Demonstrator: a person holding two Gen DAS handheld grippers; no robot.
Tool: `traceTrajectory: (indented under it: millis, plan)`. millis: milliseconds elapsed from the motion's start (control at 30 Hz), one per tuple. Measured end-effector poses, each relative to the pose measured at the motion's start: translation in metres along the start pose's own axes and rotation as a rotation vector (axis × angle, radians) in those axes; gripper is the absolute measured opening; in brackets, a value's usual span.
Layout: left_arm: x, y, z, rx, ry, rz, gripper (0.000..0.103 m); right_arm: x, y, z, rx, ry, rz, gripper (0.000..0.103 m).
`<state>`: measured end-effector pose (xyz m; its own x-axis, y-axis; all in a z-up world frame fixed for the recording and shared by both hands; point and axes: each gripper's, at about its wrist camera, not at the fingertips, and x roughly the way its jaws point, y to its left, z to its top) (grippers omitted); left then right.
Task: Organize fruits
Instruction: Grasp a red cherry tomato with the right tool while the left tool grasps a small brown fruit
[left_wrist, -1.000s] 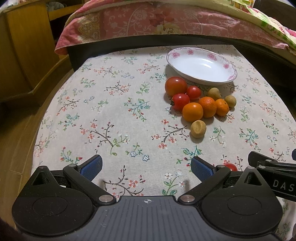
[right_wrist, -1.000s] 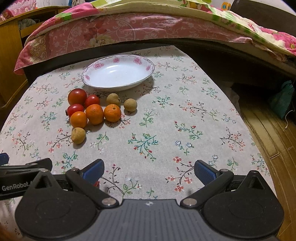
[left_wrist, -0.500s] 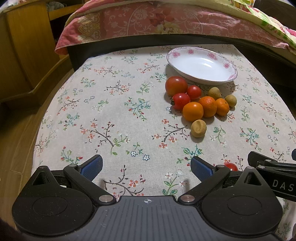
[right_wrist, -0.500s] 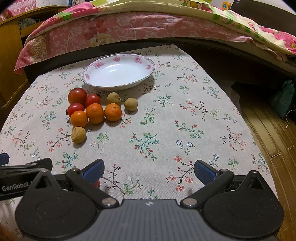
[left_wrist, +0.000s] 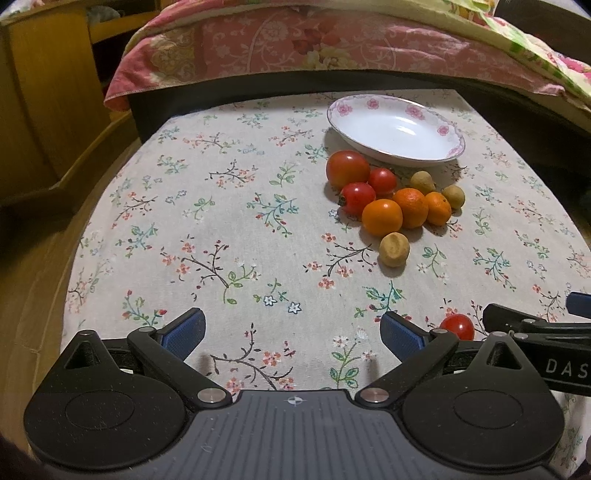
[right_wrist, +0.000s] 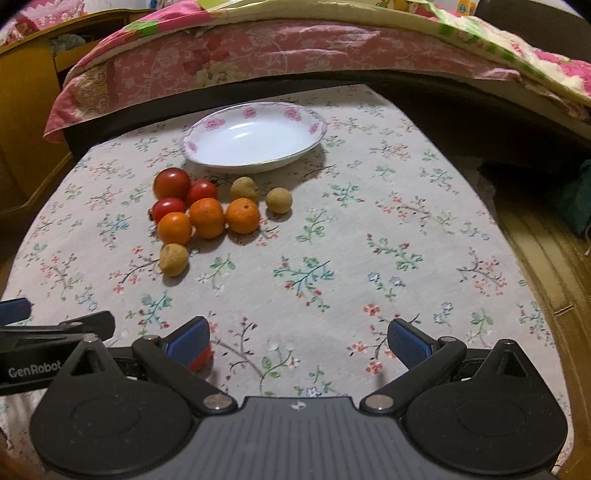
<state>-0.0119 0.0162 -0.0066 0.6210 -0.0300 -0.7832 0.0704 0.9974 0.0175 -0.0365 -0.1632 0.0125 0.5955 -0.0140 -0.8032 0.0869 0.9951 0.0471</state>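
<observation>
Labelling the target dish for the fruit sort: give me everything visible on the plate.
The plate is a shallow, round, deep-welled dish, glossy white like glazed ceramic, with pink flowers printed around its rim and a thin dark line at the edge. It is empty and sits flat on the flowered tablecloth at the far side, near the bed. The fruit pile lies just in front of it; the big tomato is closest, but contact cannot be told.

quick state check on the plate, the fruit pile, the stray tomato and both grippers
plate: empty, upright on the tablecloth
fruit pile: loose on the cloth beside the plate, none plated
stray tomato: apart from the pile, near the grippers
left gripper: open, holding nothing
right gripper: open, holding nothing
</observation>
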Motion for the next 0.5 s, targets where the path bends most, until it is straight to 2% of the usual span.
traceTrajectory:
  millis: [167,333,500]
  plan:
    - [-0.001,0.007,-0.003,0.000,-0.025,0.001,0.103,-0.003,0.010,-0.006,-0.069,-0.005,0.031,0.094]
    - [0.002,0.019,-0.004,-0.023,-0.027,-0.002,0.102,-0.007,0.023,-0.011,-0.147,-0.027,0.112,0.085]
    - [0.004,0.028,-0.006,-0.032,-0.032,-0.008,0.097,0.001,0.036,-0.014,-0.196,0.005,0.191,0.048]
